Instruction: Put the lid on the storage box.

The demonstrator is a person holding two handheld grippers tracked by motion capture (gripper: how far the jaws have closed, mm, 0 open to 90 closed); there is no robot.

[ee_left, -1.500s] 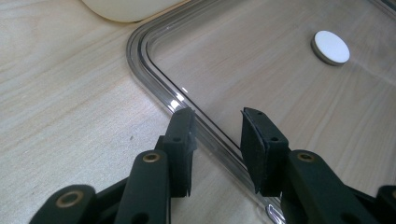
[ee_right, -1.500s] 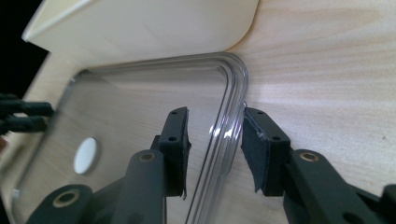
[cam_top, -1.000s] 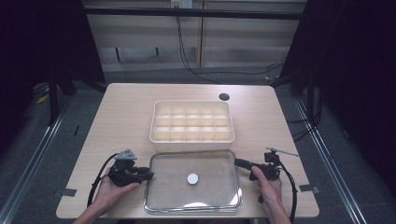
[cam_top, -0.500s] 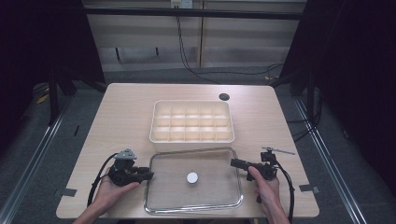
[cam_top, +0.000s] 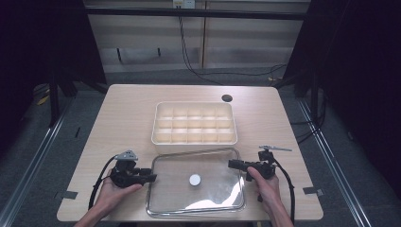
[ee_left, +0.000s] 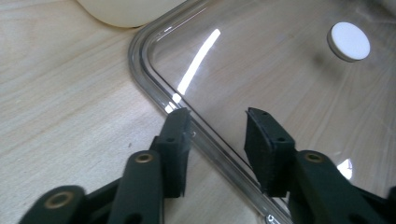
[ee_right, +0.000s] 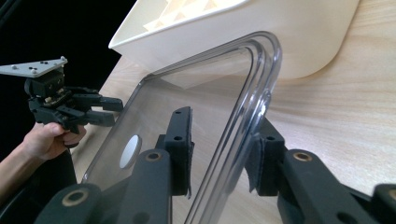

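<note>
A clear rectangular lid with a white round knob lies at the table's front, just in front of a cream compartment tray. My left gripper is at the lid's left edge. In the left gripper view it straddles the lid's rim; its jaws have just been opening and stand apart from the rim. My right gripper is at the lid's right edge. In the right gripper view it has the tilted rim between its jaws, which have just been opening a little.
The tray stands close behind the lid, its wall almost touching the lid's far corner. A dark round hole is in the tabletop behind the tray. Black cables trail from both grippers toward the front edge.
My right gripper has shifted a little to the left along the lid's right edge. The left hand has stayed where it was.
</note>
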